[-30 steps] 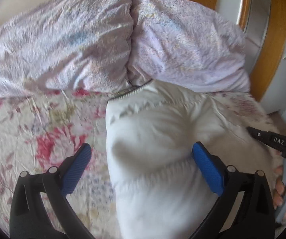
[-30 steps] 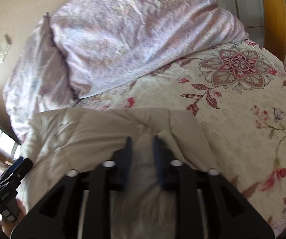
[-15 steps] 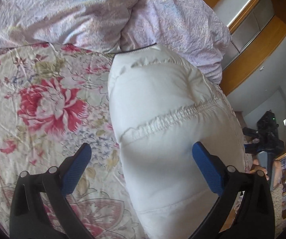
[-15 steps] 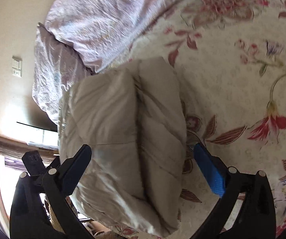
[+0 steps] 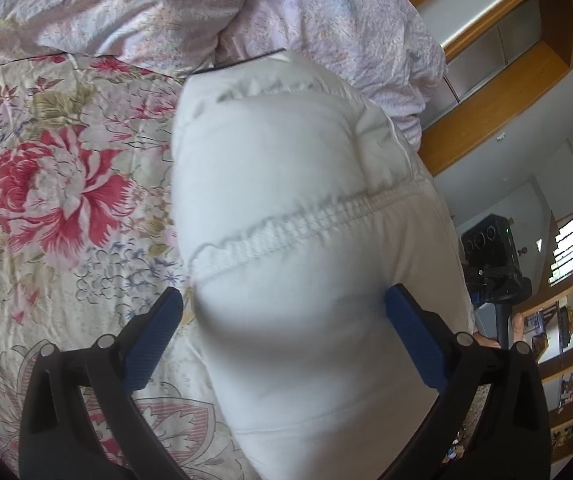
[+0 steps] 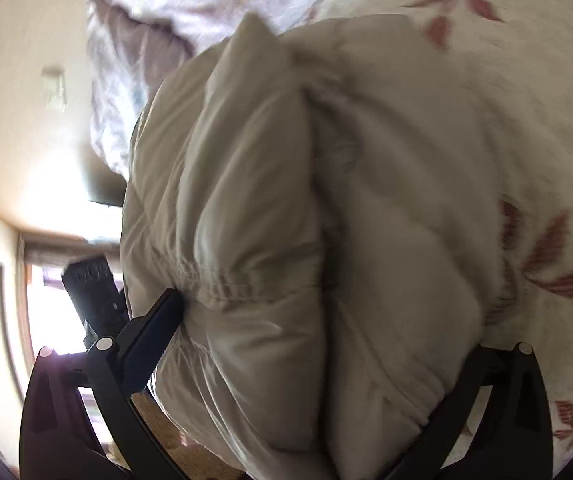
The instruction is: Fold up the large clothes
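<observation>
On the flowered bedspread, just below the lilac pillows, lies the white puffer jacket, already folded into a thick bundle. Left gripper: jaws wide open, straddling the bundle's near end. Right gripper: jaws likewise spread around the jacket, one pad hidden by fabric. Judgement: fold near finished; next move likely calls for pressing or tidying the puffy layers so they don't spring apart.

One white puffy jacket sits folded at centre. Two lilac pillows lie up at twelve o'clock. One floral bedspread spreads at nine o'clock.
</observation>
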Available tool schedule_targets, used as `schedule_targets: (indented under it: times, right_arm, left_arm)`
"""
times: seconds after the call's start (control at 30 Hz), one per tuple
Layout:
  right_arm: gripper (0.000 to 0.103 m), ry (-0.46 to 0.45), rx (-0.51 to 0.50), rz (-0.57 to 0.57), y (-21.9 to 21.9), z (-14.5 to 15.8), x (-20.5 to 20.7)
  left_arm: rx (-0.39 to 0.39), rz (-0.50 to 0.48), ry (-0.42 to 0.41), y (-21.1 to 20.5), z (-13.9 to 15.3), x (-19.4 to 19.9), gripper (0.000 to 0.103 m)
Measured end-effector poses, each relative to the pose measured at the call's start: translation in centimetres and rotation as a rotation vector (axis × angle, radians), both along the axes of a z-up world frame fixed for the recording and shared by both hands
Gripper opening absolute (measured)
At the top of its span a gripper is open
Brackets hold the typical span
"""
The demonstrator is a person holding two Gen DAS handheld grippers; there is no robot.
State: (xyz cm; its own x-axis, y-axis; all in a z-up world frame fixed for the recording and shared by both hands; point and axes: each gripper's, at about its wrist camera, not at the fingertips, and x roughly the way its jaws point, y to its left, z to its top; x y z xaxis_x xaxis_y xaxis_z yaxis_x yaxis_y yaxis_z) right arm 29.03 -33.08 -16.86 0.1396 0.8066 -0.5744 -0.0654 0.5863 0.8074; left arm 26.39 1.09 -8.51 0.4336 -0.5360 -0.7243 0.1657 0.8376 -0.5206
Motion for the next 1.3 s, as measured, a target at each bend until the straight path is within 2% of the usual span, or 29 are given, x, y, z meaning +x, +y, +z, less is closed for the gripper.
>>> schedule_targets:
  times: [0.17, 0.33, 0.57, 0.67, 0.77, 0.97, 1.07, 1.3]
  right_arm:
    - [0.102, 0.011, 0.024, -0.005, 0.2, -0.4, 0.2]
    - [0.102, -0.016, 0.025, 0.003, 0.4, -0.2, -0.1]
    - [0.102, -0.013, 0.040, -0.003, -0.5, -0.6, -0.3]
    - [0.102, -0.013, 0.040, 0.002, -0.8, -0.7, -0.2]
    - [0.102, -0.040, 0.039, 0.064, -0.5, -0.8, -0.5]
    - [0.102, -0.045, 0.048, 0.075, 0.0, -0.8, -0.2]
    - [0.102, -0.092, 0.045, 0.109, 0.5, -0.3, -0.6]
    - [0.102, -0.125, 0.078, 0.107, 0.5, -0.2, -0.6]
  left_arm:
    - [-0.016, -0.012, 0.008, -0.5, -0.3, 0.5, 0.101]
    - [-0.091, -0.013, 0.035, 0.1, -1.1, 0.7, 0.101]
    - [-0.125, -0.004, 0.026, 0.6, -1.8, 0.1, 0.101]
    - [-0.170, 0.010, 0.047, 1.0, -2.3, 0.1, 0.101]
    - [-0.196, 0.004, 0.056, 1.4, -2.7, -0.2, 0.101]
    - [-0.225, 0.021, 0.061, 1.7, -3.1, -0.7, 0.101]
    - [-0.235, 0.011, 0.050, 1.6, -3.2, -1.4, 0.099]
    - [-0.272, 0.020, 0.046, 1.3, -3.1, -1.9, 0.095]
